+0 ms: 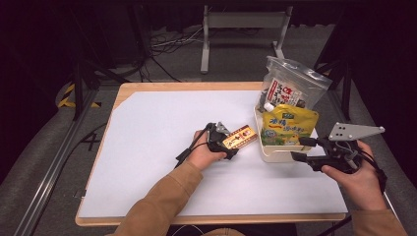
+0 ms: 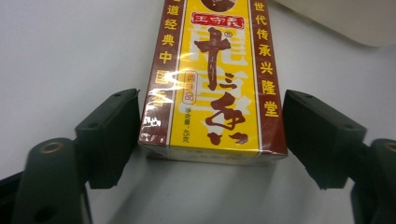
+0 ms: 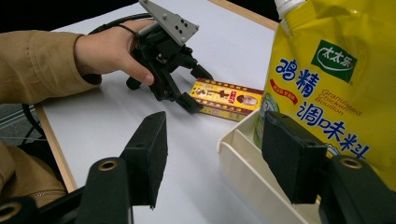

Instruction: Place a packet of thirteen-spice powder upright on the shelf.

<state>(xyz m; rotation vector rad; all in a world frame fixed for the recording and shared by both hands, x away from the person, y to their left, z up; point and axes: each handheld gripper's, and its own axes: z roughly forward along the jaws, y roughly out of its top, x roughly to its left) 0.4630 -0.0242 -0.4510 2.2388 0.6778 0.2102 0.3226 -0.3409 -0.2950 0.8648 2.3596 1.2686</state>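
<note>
Cellophane-wrapped yellow box [image 2: 212,88] lies flat on the desk [image 1: 157,147] beside the cream tray [image 1: 268,152]: light, stiff, slick. Left gripper [image 2: 212,140] straddles its long sides, not yet pinching; right gripper [image 3: 215,158] gapes idle.

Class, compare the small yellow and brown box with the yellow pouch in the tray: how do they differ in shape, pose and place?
The box is a flat, stiff carton; the pouch is a soft bag with a white spout. The box lies flat on the white table; the pouch stands upright in the cream tray. The box sits between the left gripper jaws; the pouch is in front of the right gripper. Both are yellow with printed characters.
</note>
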